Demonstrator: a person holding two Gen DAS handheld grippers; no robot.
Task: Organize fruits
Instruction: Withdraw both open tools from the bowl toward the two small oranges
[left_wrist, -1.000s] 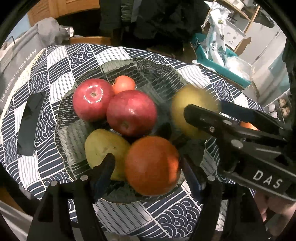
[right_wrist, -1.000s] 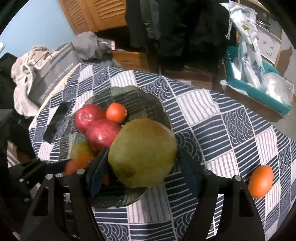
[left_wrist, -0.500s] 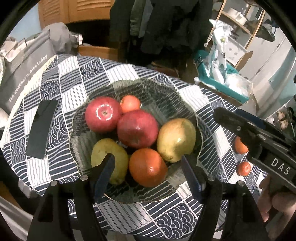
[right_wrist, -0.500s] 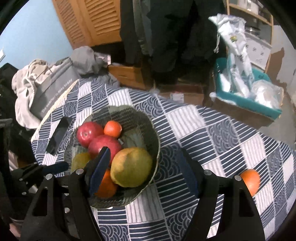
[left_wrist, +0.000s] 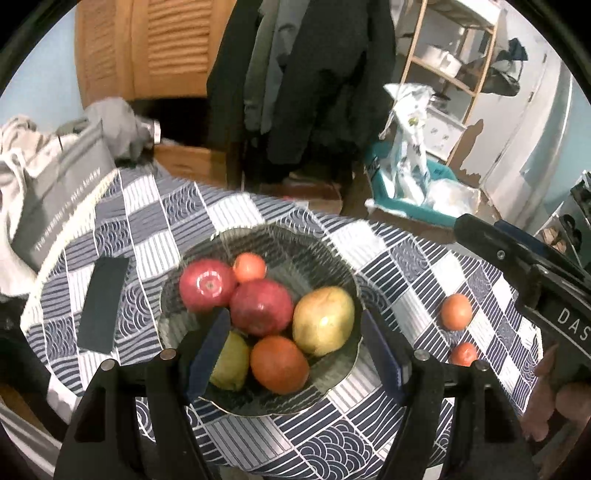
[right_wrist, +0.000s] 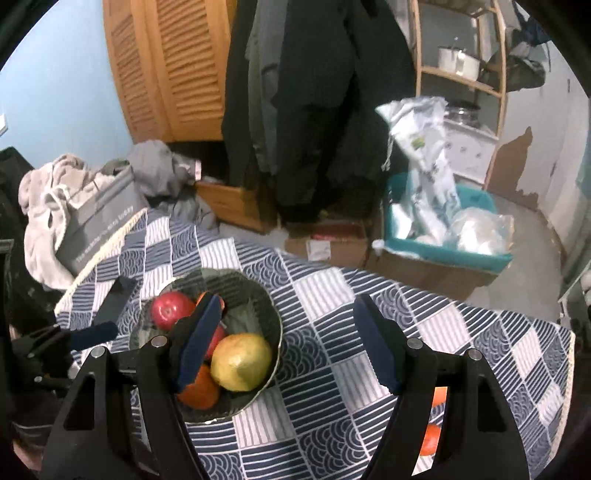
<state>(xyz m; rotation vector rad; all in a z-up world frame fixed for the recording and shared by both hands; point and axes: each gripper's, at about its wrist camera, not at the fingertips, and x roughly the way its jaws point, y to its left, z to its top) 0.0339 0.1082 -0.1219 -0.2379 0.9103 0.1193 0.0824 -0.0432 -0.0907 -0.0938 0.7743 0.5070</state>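
- From the left wrist view, the left tongs (left_wrist: 295, 354) are hanging above the bowl (left_wrist: 343, 266), jaws standing apart and empty; a second ago they were clasping the big orange (left_wrist: 279, 363), which is now resting loose at the bowl's near side.
- The yellow-green pear (left_wrist: 323, 319) is now lying in the bowl too, touching the orange and a dark red apple (left_wrist: 260, 306), so I judge two more fruits sorted.
- Two small tangerines (left_wrist: 456, 311) are waiting out on the bench (left_wrist: 406, 254), well apart from the bowl.
- The bowl is looking like ribbed dark glass with a scalloped rim; the apples are shining waxy.
- From the right wrist view, the right tongs (right_wrist: 284, 345) are pulling up and away, jaws wide with nothing between them, the smooth pear (right_wrist: 242, 362) lying below.
- The tablecloth (right_wrist: 369, 295) is showing navy wave-and-stripe checks.
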